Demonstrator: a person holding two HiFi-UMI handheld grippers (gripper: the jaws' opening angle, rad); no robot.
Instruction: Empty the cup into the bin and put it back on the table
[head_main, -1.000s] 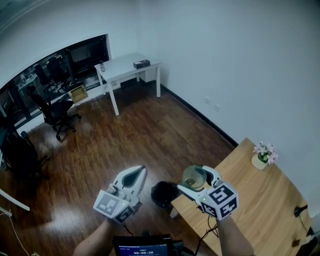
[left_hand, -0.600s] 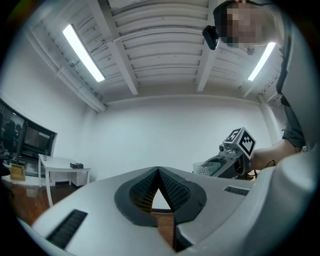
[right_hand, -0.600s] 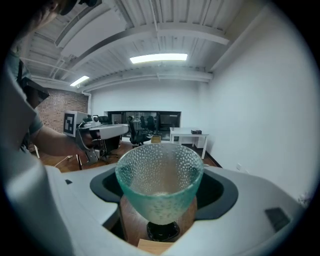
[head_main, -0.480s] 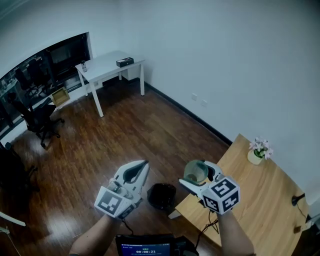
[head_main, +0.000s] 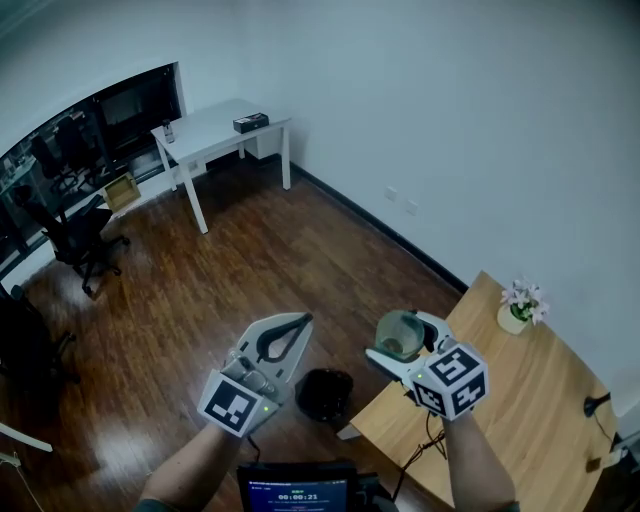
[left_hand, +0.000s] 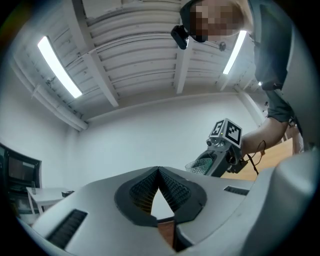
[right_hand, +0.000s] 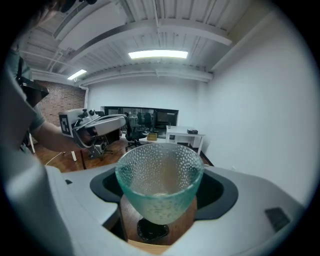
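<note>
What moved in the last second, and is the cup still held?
The right hand-held gripper, shut on the cup, drifted slightly away from the bin toward the wooden table; the left hand-held gripper edged forward. Nothing was grasped or released: the cup stays held, the left stays shut and empty.

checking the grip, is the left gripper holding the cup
No, the cup sits in the right gripper; the left gripper is shut on nothing.
</note>
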